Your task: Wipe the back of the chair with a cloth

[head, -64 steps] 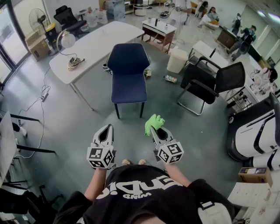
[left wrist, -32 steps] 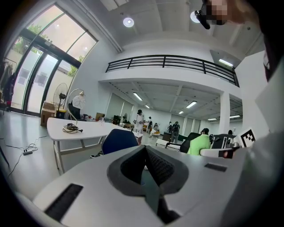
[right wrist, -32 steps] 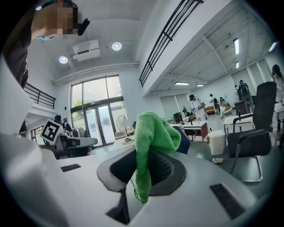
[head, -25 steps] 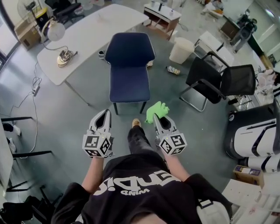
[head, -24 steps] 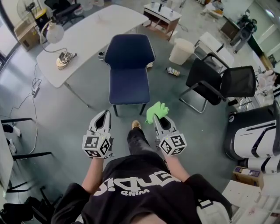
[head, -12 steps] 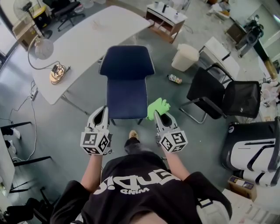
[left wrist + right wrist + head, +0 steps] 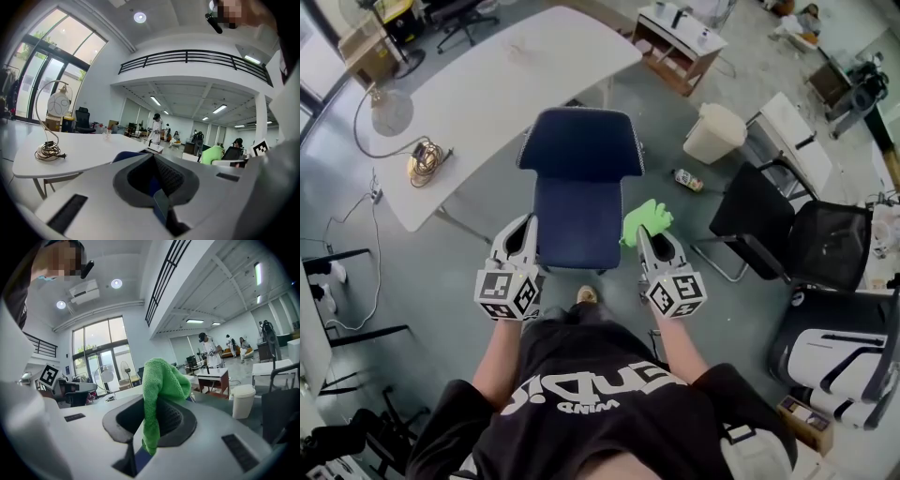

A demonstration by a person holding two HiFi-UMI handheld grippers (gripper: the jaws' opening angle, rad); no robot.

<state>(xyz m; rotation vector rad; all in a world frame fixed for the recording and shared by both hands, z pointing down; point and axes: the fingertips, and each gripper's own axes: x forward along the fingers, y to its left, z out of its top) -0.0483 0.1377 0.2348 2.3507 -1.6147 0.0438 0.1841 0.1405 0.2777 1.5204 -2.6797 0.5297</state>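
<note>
None of the wiping looks done. Head view: the green cloth (image 7: 645, 217) hangs near the blue chair (image 7: 579, 202), apart from its back (image 7: 581, 142). Left gripper view: the left gripper (image 7: 157, 187) is closed, empty. Right gripper view: the right gripper (image 7: 149, 430) pinches the cloth; the reach and the wiping itself are left.

Table (image 7: 497, 84) behind chair (image 7: 579, 202) — cloth (image 7: 645, 217) in right gripper (image 7: 648, 238), at chair's right.
</note>
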